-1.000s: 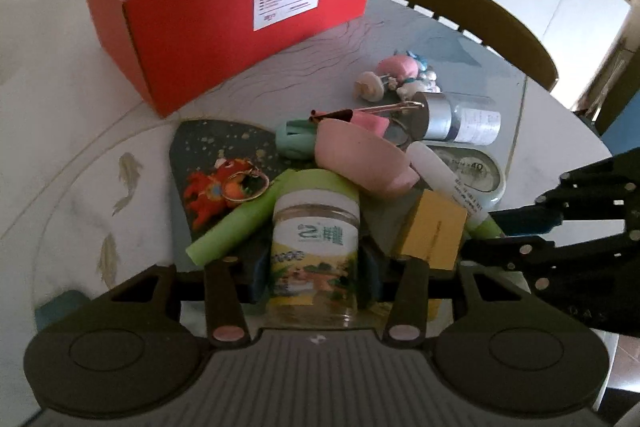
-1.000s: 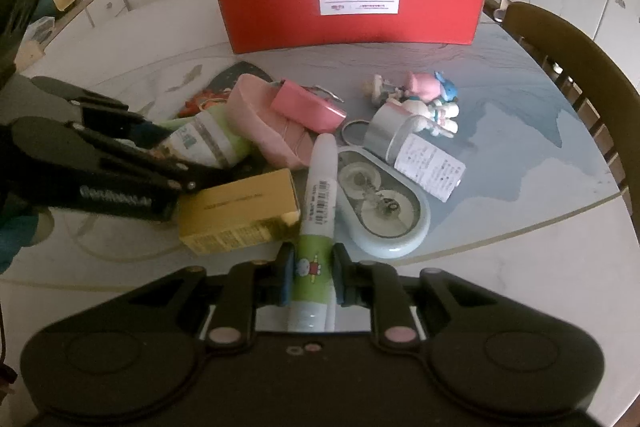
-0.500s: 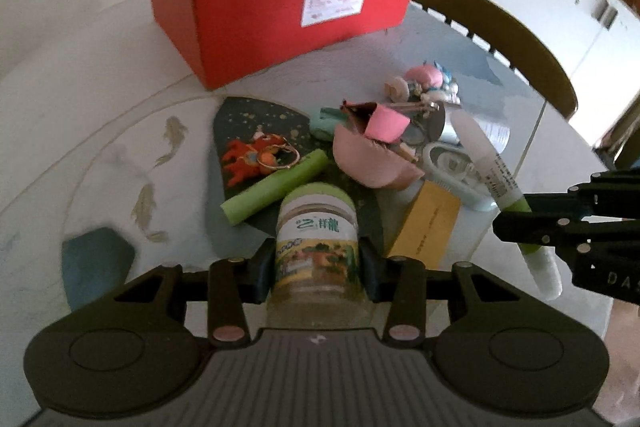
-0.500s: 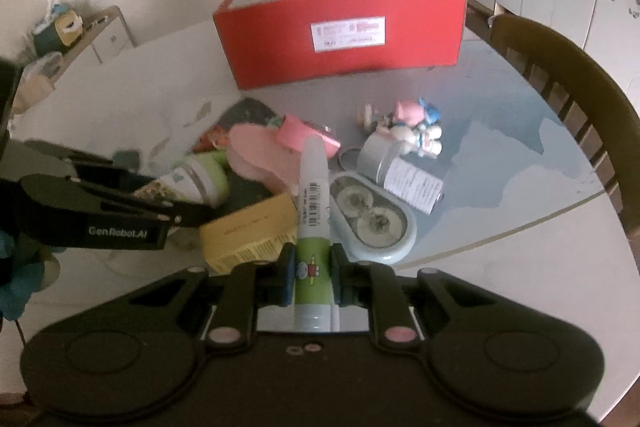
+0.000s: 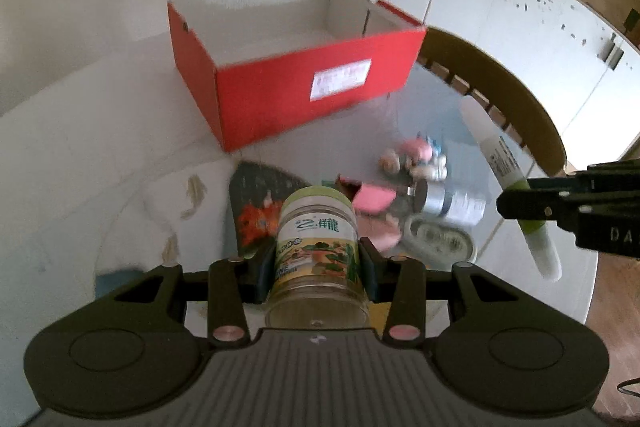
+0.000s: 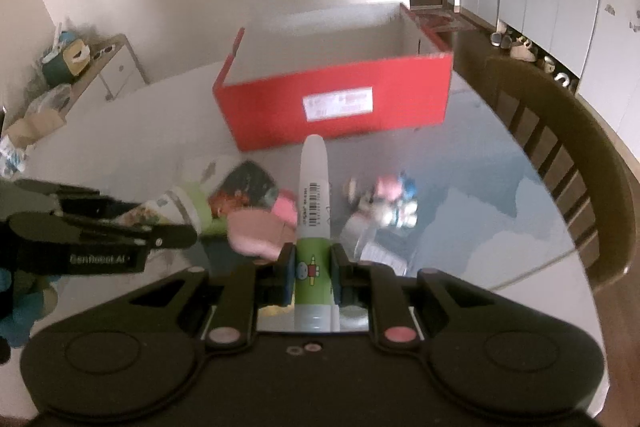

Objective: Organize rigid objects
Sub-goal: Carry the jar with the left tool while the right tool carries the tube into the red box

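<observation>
My left gripper [image 5: 316,263] is shut on a clear jar [image 5: 316,243] with a green lid, held above the table. The same jar [image 6: 176,211] shows at the left of the right wrist view. My right gripper [image 6: 313,271] is shut on a white and green tube [image 6: 314,203], which points toward the open red box [image 6: 336,111]. That tube [image 5: 508,171] also hangs at the right of the left wrist view. The red box [image 5: 304,95] stands at the back of the table, its white inside bare as far as I can see.
Below lies a pile: a pink pouch [image 5: 374,199], a silver can [image 5: 448,201], small figurines [image 5: 416,159], an oval case [image 5: 438,243] and a dark mat with an orange toy [image 5: 256,219]. A wooden chair [image 6: 568,163] stands at the table's right edge.
Both grippers have risen from the pile with the jar and the tube held. The table objects look smaller and the inside of the red box has come into view.
</observation>
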Available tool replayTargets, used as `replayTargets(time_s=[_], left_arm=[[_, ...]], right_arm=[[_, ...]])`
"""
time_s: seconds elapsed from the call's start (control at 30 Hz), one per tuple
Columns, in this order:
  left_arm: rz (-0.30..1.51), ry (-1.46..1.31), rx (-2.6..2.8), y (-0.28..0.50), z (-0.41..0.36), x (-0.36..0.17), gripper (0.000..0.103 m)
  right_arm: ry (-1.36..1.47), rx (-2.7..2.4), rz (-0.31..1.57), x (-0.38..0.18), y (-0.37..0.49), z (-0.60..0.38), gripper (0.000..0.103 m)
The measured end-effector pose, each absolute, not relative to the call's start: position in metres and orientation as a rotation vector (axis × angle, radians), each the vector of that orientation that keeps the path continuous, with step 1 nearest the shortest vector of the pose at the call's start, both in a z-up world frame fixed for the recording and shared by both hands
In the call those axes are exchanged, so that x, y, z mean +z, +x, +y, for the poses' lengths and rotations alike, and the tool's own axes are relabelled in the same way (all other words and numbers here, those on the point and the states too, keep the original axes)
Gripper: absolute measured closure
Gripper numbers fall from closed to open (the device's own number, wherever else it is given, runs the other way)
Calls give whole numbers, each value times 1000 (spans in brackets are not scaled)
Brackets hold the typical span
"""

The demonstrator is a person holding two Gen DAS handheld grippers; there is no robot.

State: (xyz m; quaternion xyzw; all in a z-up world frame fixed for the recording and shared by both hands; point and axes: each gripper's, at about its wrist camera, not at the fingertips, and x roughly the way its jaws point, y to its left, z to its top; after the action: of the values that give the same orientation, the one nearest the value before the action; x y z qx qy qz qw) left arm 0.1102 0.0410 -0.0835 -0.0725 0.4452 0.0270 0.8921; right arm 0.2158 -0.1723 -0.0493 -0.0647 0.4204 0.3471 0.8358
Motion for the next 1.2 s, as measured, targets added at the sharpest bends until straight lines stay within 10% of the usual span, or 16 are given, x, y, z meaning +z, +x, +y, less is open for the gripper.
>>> replayTargets(time_s=[1.2], left_arm=[[843, -15, 169, 324, 70, -33, 61]], right_arm=[[-163, 774, 863, -13, 412, -87, 86]])
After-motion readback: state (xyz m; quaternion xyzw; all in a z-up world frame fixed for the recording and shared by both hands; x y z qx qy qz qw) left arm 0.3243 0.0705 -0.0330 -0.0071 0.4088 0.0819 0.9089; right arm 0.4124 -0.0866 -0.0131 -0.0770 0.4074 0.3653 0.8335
